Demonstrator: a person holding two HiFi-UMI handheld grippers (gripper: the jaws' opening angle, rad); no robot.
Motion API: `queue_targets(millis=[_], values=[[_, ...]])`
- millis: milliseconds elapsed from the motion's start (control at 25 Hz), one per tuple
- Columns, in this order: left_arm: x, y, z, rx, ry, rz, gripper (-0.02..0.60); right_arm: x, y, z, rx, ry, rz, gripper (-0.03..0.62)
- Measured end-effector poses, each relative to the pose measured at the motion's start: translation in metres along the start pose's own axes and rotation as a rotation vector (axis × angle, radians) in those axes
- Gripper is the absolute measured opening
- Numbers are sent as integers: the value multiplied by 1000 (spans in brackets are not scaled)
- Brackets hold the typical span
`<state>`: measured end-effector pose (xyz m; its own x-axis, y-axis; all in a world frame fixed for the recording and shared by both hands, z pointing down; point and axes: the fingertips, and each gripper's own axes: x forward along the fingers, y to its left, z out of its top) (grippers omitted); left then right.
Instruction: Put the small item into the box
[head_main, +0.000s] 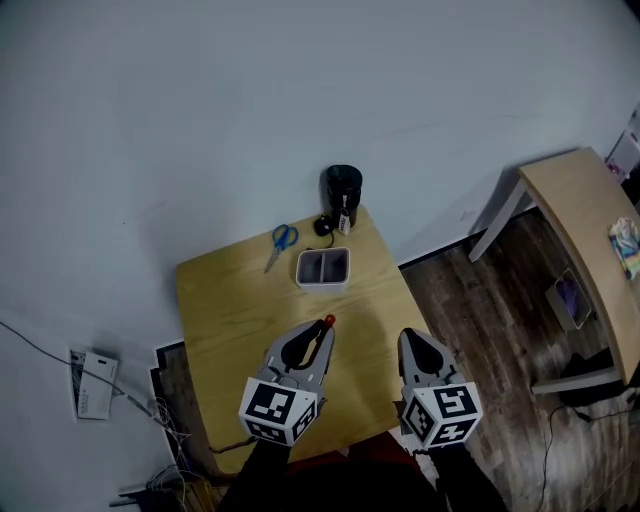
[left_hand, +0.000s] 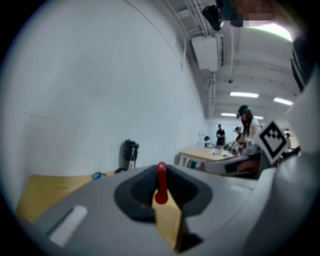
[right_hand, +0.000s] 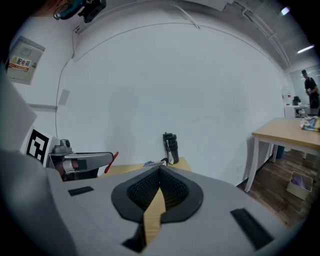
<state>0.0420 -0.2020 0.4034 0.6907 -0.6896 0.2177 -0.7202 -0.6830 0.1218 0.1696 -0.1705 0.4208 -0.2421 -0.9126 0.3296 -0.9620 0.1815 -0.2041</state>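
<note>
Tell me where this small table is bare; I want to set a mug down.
The light wooden table is bare on its left half, bordered by the blue-handled scissors and the white two-compartment box. A smaller patch lies right of the box. The far edge is crowded: scissors, box and black bottle.
</note>
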Motion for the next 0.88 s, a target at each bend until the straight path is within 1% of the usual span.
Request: queue_targets(millis=[200, 520, 680, 880], values=[[20, 7, 8, 2, -8, 56, 51, 22, -8, 6, -23, 16, 68, 8], [47, 21, 31, 33, -41, 154, 51, 49, -13, 24, -73, 9, 174, 8], [60, 29, 41, 34, -60, 160, 51, 59, -13, 28, -96, 9, 187, 8], [84, 46, 45, 47, -61, 149, 51, 74, -14, 31, -106, 8, 178, 8]])
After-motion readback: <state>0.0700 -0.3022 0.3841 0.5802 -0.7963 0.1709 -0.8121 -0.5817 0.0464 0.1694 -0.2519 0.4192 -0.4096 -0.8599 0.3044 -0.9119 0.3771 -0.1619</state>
